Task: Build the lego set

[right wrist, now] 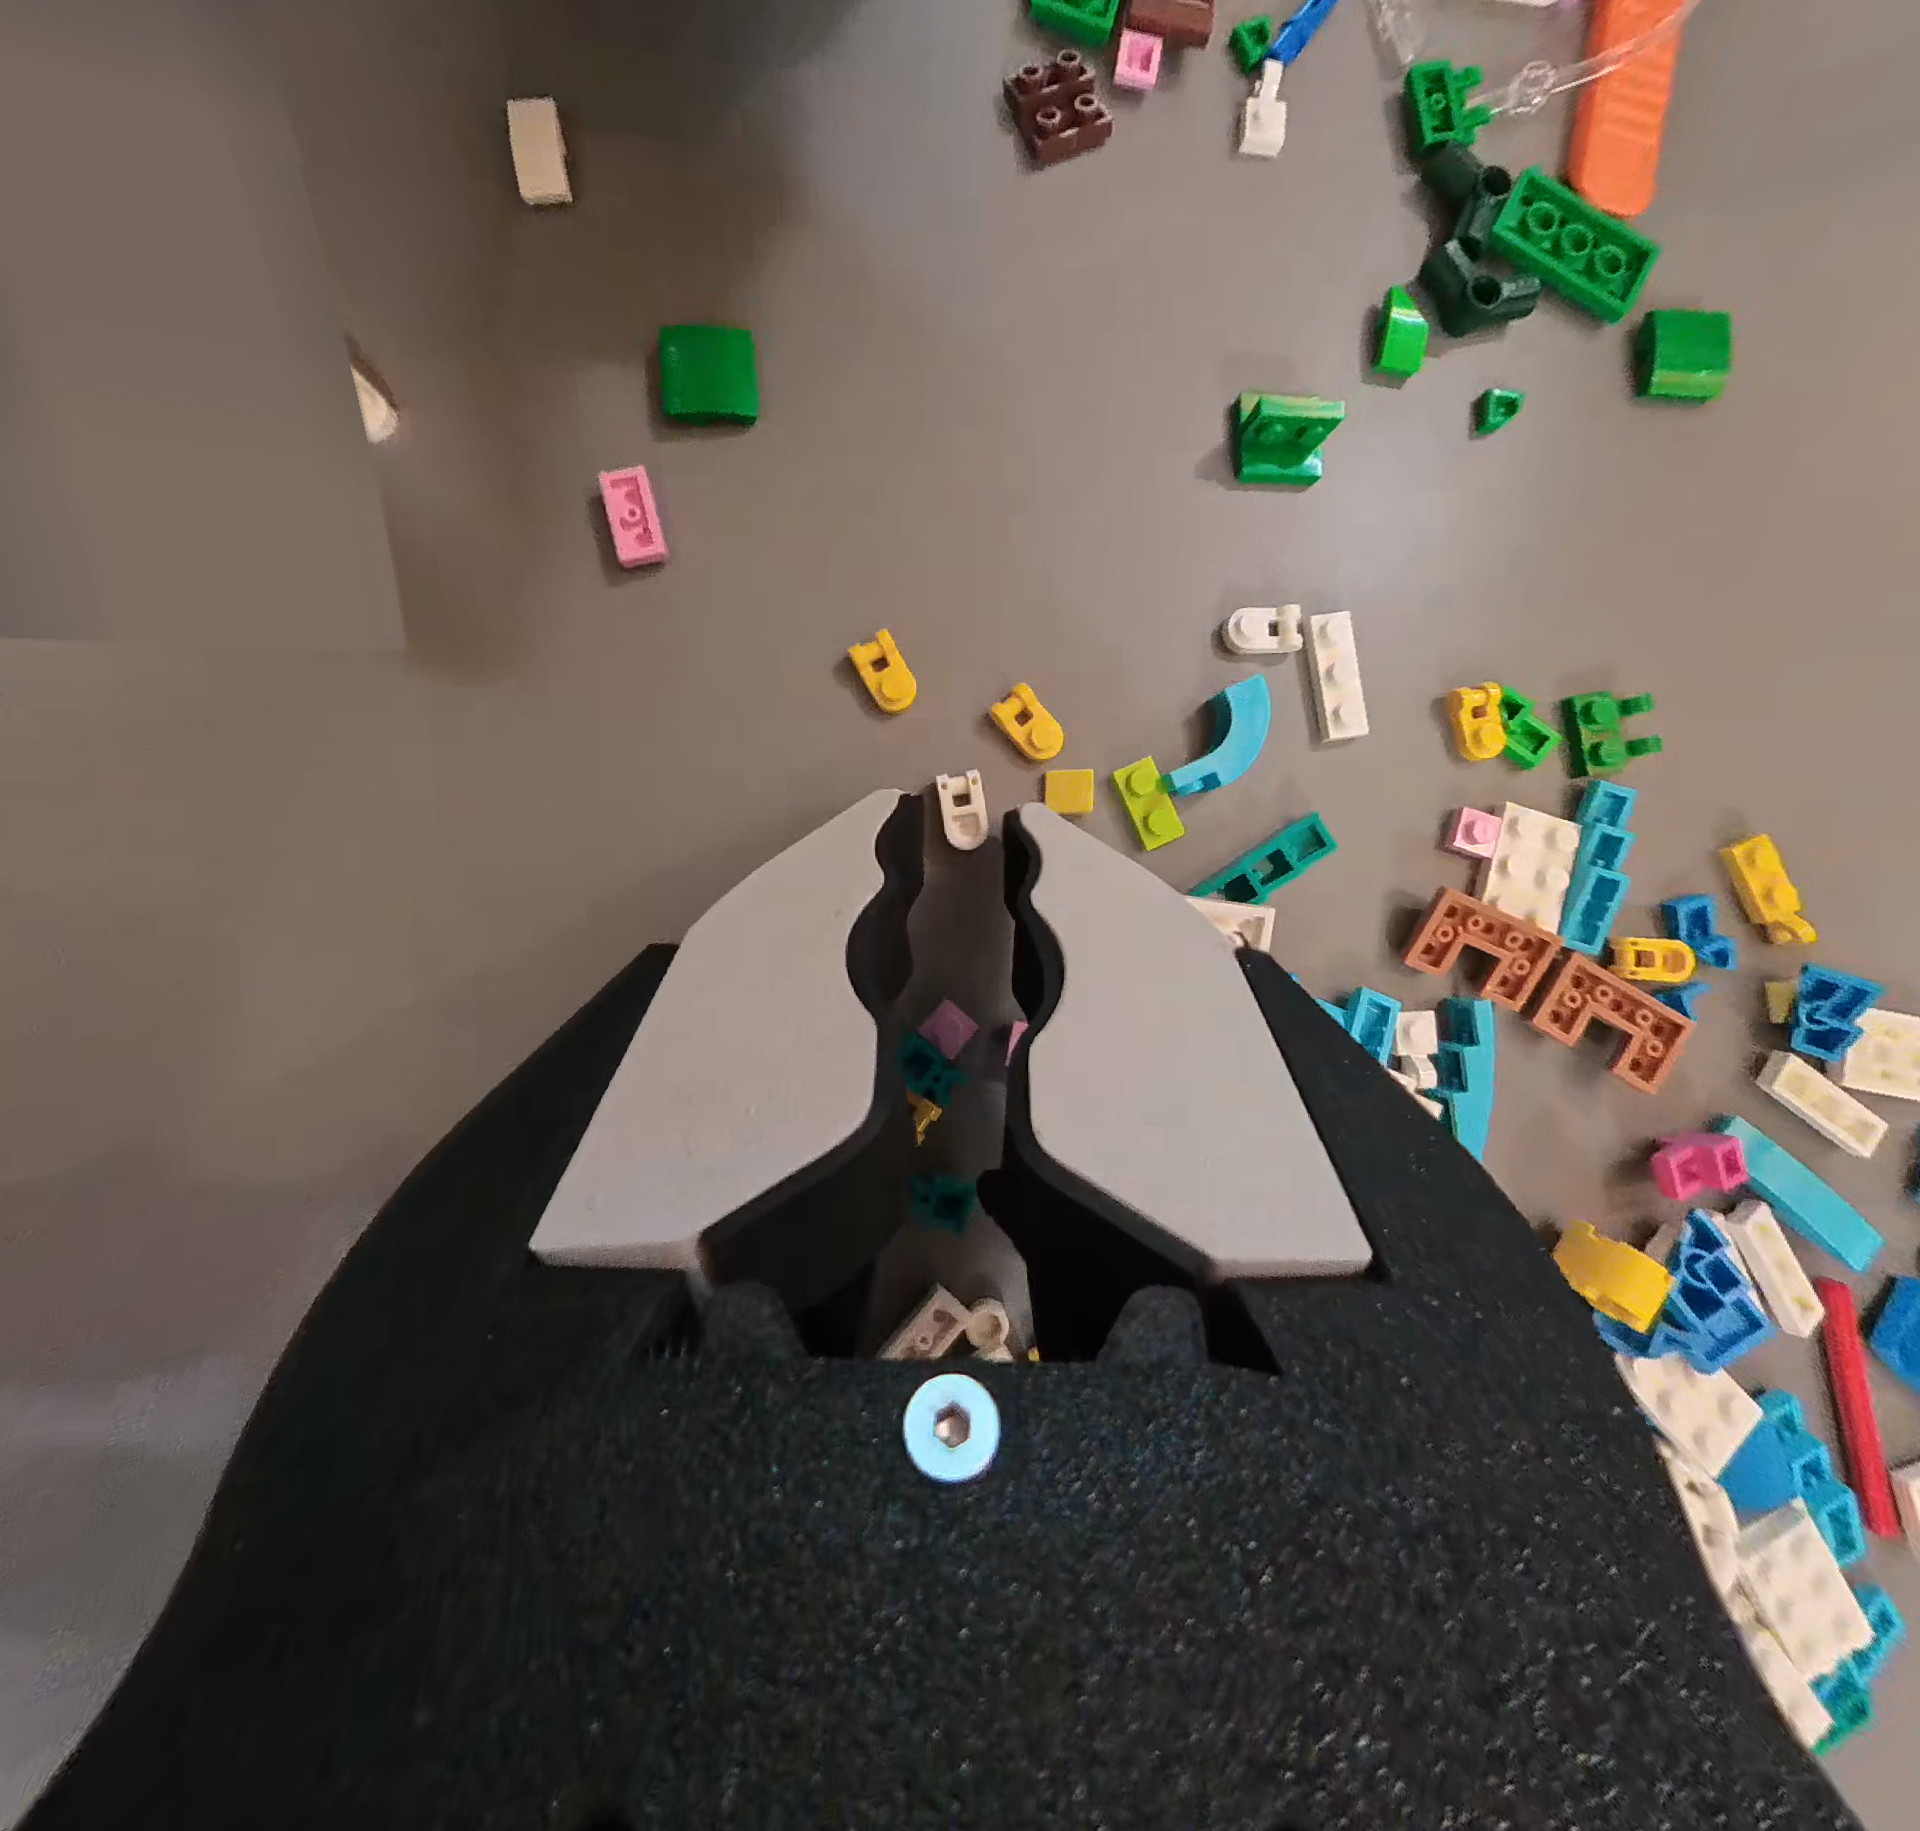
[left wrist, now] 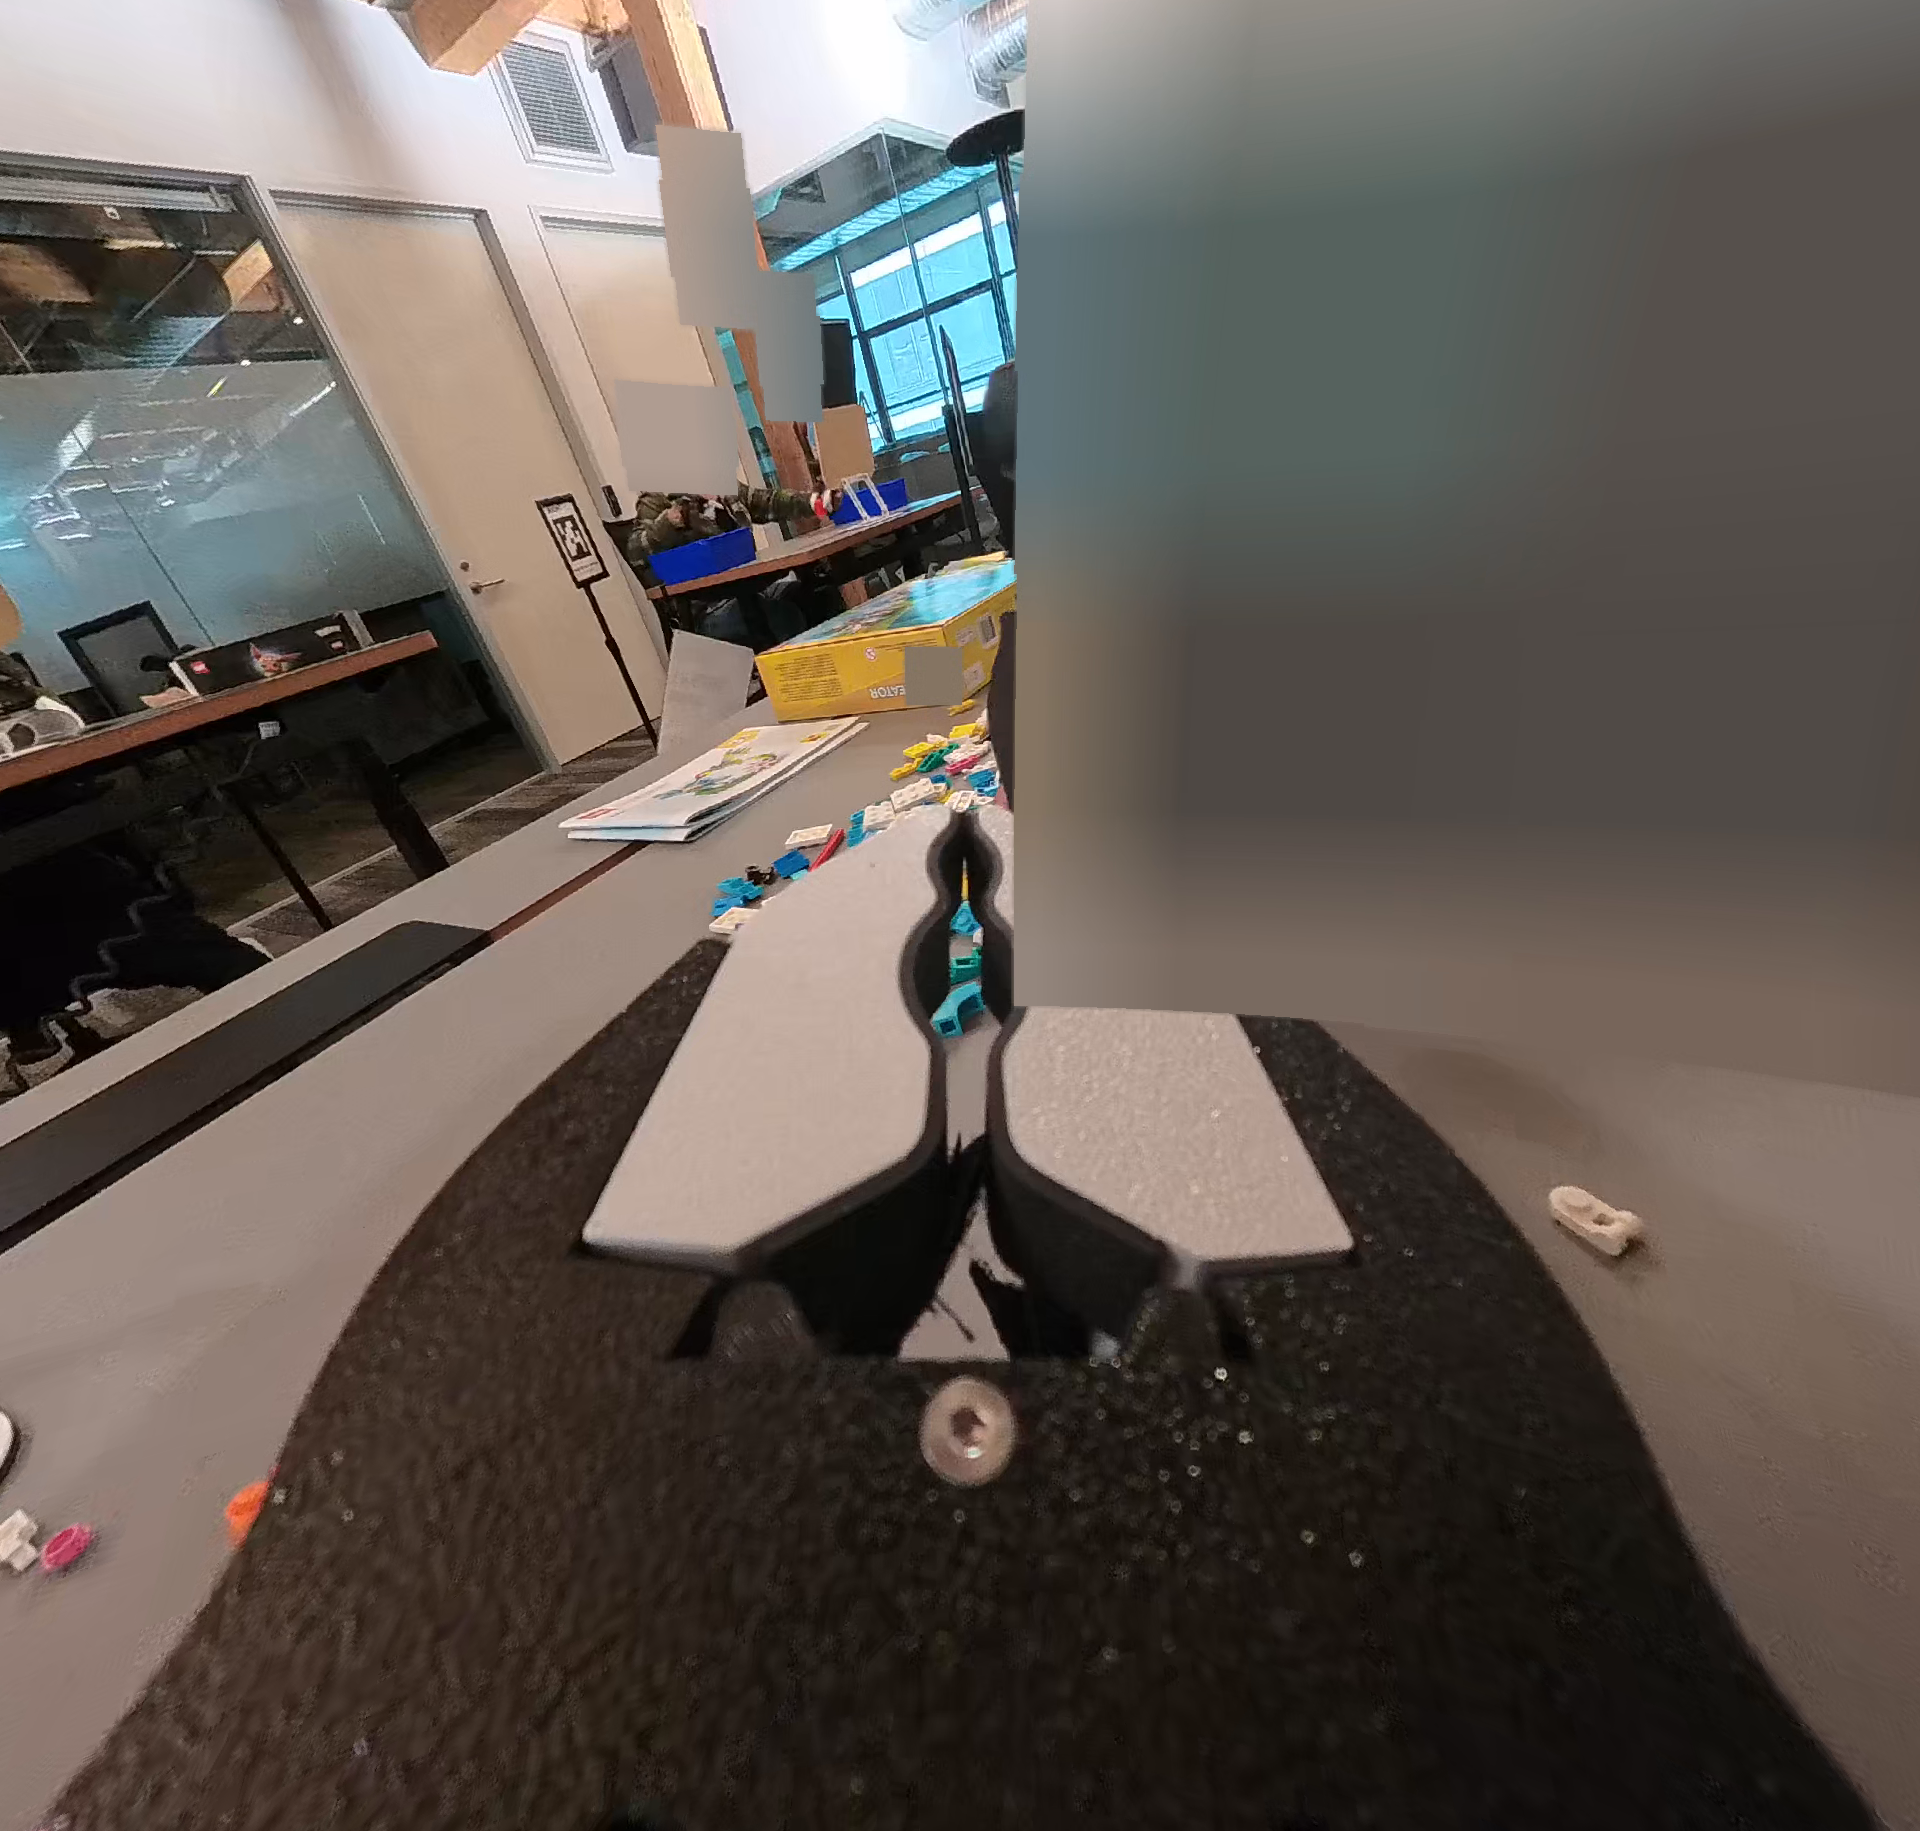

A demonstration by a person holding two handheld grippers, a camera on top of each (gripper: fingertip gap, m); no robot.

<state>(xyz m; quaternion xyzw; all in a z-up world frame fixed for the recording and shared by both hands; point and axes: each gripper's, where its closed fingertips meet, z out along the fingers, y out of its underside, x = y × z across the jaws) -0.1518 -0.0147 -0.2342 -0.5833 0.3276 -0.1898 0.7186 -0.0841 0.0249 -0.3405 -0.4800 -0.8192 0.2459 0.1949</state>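
1. Right tongs part-open over a small white clip plate on the grey counter; not gripped.
2. Left tongs nearly closed, empty.
3. Loose coloured plastic bricks scattered; nothing assembled in view.

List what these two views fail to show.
- Left wrist view: a large blur patch covers the right half, cutting off the yellow box and the brick scatter.
- Right wrist view: the right gripper hides bricks beneath it; whether its fingers touch the small white piece is unclear.
- Right wrist view: the orange tool is cut by the top edge.
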